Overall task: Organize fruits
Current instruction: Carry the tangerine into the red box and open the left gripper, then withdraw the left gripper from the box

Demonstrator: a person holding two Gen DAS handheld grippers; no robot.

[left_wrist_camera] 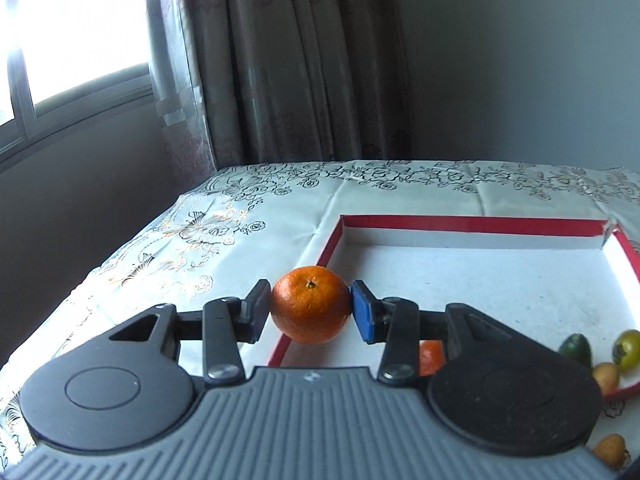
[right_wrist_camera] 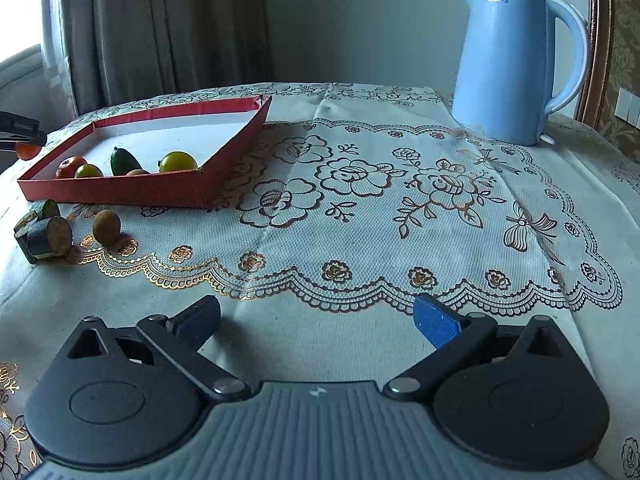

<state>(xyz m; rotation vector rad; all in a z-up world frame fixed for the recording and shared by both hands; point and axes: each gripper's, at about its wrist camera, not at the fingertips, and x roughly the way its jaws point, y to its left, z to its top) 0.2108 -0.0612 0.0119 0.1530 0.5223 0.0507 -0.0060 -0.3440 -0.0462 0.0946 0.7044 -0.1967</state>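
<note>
- Your left hand-held gripper [left_wrist_camera: 311, 307] is clamped on a mandarin [left_wrist_camera: 310, 305], mid-frame over the red tray [left_wrist_camera: 472, 224]'s edge.
- Several fruits are already in; the cut pieces [right_wrist_camera: 44, 236] and small brown fruit [right_wrist_camera: 106, 227] at lower left still wait on the tabletop [right_wrist_camera: 360, 208].
- Your right hand-held gripper [right_wrist_camera: 316, 320] is wide open, holding nothing.

Kettle: pale blue kettle [right_wrist_camera: 516, 64] standing upright on the table's far right corner.
Tablecloth: cream lace tablecloth [right_wrist_camera: 360, 208] with gold flowers.
Curtain: grey-brown curtain [left_wrist_camera: 288, 60] beside a bright window [left_wrist_camera: 76, 28].

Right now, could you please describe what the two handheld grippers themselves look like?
Both match: the left gripper and right gripper have a ribbed grey body with a small white logo, two round black discs, black linkage arms with silver pivots, and blue finger pads. No cables or sleeves show.
</note>
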